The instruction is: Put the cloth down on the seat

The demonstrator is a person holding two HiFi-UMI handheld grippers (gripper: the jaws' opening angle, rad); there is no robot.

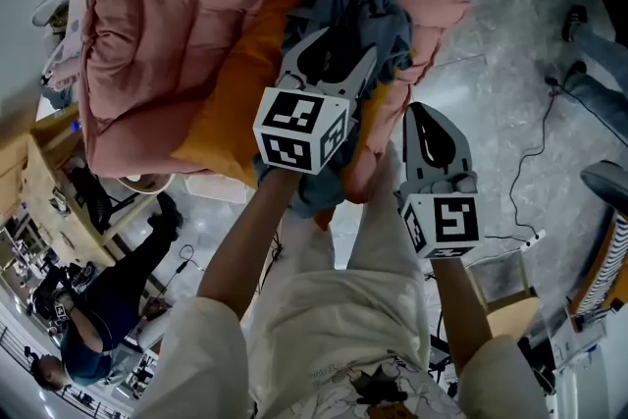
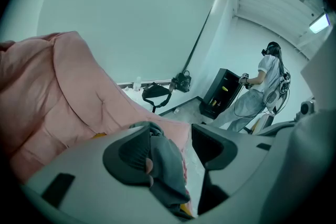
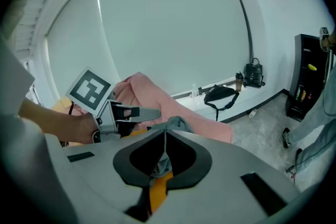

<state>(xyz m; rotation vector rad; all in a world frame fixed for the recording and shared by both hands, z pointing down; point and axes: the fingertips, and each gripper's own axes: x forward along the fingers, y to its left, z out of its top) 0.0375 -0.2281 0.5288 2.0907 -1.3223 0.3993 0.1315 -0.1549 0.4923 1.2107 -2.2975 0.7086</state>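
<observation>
Two things hem in grey cloth (image 1: pixel 368 10): pink quilt (image 1: pixel 167 34) & orange cushion (image 1: pixel 231 113).

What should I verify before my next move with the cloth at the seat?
1. Grey cloth rests on the pink padded seat: ok, it lies over the orange cushion.
2. Cloth spread flat: not ok, it is bunched up.
3. Left gripper free of the cloth: not ok. Its fingers are apart, but cloth sits between them against one finger.
4. Right gripper fingers together: ok.
5. Right gripper free of the cloth: cannot tell.
</observation>
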